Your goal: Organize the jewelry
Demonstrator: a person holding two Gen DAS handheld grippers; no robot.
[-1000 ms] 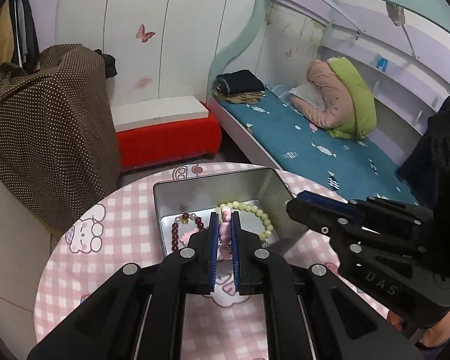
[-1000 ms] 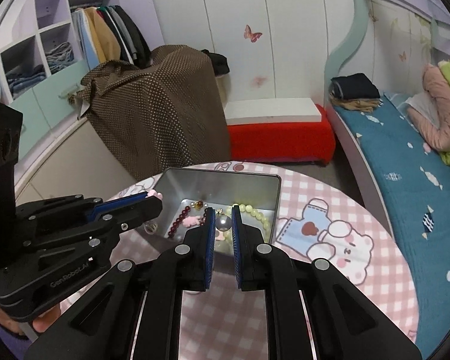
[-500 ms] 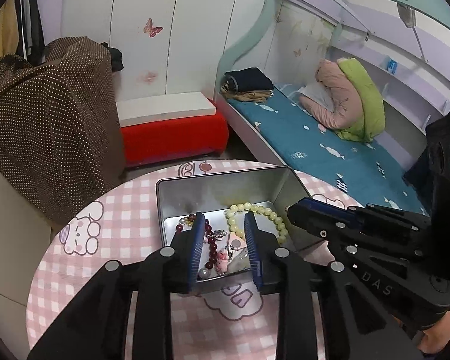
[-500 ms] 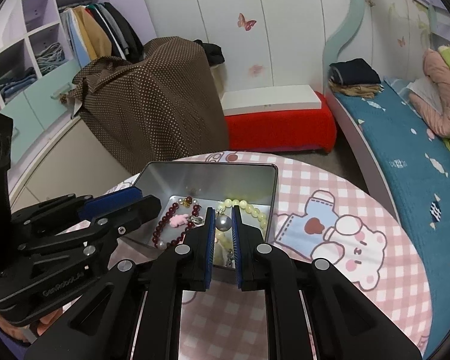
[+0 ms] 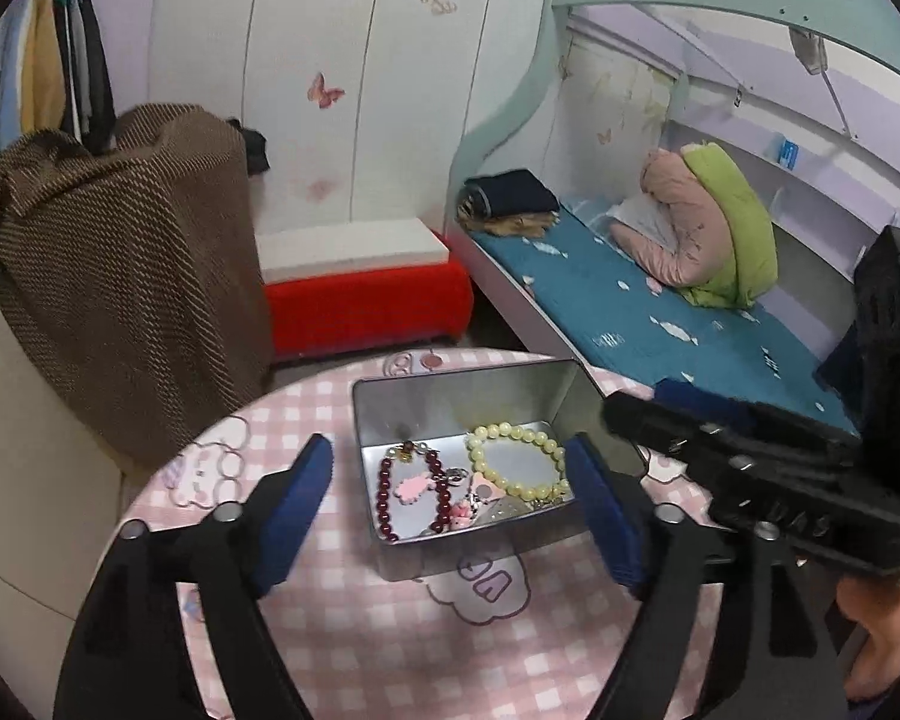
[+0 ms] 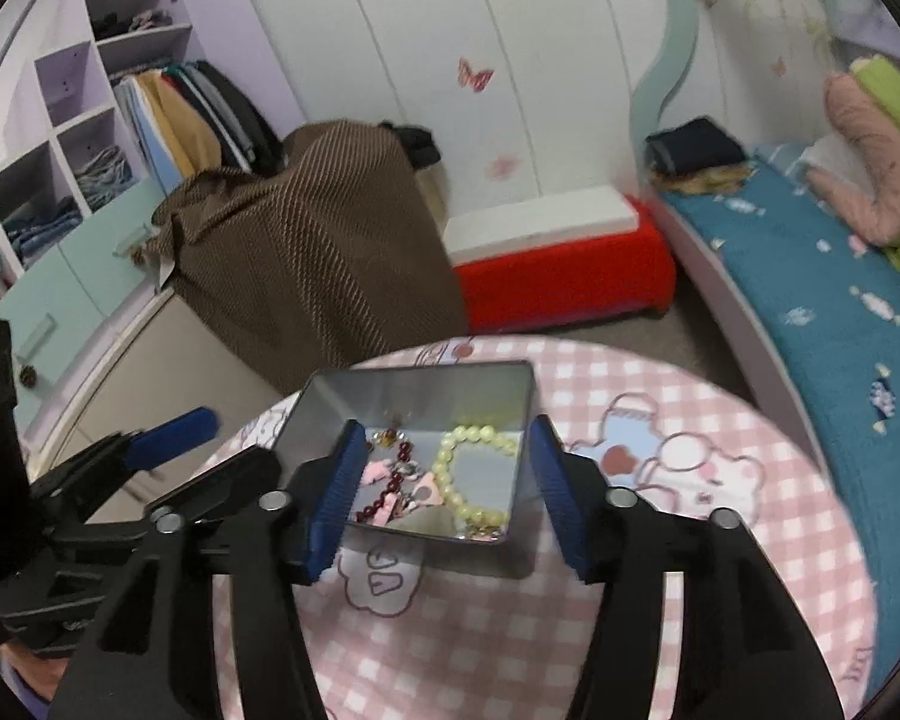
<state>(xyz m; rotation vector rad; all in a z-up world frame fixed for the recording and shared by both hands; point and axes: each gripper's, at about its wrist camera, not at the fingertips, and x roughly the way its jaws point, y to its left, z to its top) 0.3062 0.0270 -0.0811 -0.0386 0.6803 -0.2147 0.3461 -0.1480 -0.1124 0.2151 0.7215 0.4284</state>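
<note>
An open silver tin [image 5: 450,384] stands on the round pink checked table [image 5: 390,630]. Inside lie a pale green bead bracelet [image 5: 498,429], a dark red bead bracelet [image 5: 384,498] and pink charms [image 5: 414,487] with small silver pieces. My left gripper [image 5: 448,447] hovers before the tin, its jaws opening wide with nothing gripped. My right gripper [image 6: 447,429] is also opening, empty, over the tin [image 6: 426,384]; the green bracelet [image 6: 444,462] and red beads [image 6: 390,486] show between its fingers. Each gripper appears in the other's view: right gripper [image 5: 648,405], left gripper [image 6: 210,450].
Behind the table stand a brown dotted cloth heap [image 5: 120,270], a red bench with a white slab [image 5: 360,300] and a bed with a blue sheet [image 5: 630,312]. Shelves with clothes [image 6: 90,168] are at the far left. A person's hand [image 5: 870,630] holds the right gripper.
Both grippers went from shut to open. The left let go of a pink charm piece and the right of a small silver piece; both now lie in the tin. Both grippers drew back a little.
</note>
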